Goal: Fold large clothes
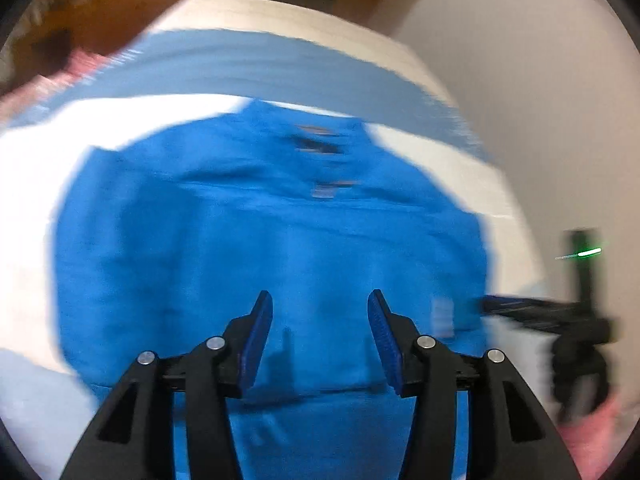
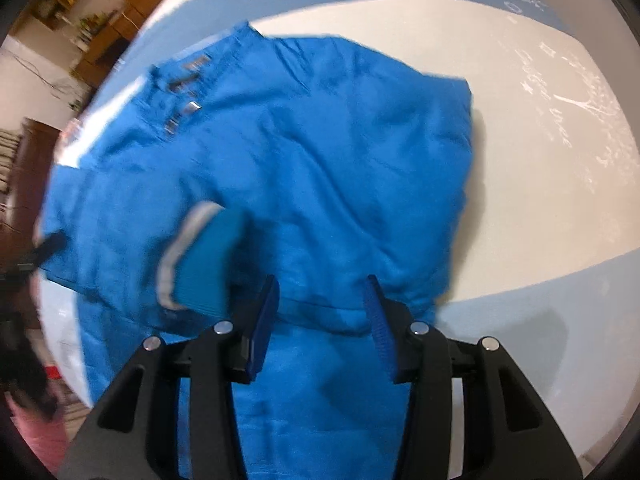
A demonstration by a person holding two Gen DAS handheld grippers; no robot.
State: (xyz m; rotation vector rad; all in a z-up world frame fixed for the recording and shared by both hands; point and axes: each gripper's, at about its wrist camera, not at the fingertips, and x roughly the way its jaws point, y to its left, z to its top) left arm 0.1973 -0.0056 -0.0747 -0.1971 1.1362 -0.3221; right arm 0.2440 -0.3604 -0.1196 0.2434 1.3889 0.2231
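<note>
Clothing fills both views: a bright blue fabric jacket (image 1: 272, 240) lies spread flat across the middle of the white-and-pale-blue covered bed (image 1: 36, 184), collar toward its far edge. The left gripper (image 1: 320, 340) hangs over the hem, jaws wide apart, holding nothing. The right gripper (image 2: 322, 328) likewise gapes empty, a grey-trimmed blue cuff (image 2: 200, 256) just left of it.

In the right wrist view the jacket (image 2: 320, 168) lies spread on the bed cover (image 2: 540, 208) at the centre of the frame, its collar (image 2: 188, 76) toward the upper left, a cuffed sleeve (image 2: 200, 256) folded upon it at lower left, above the right gripper (image 2: 322, 320).
</note>
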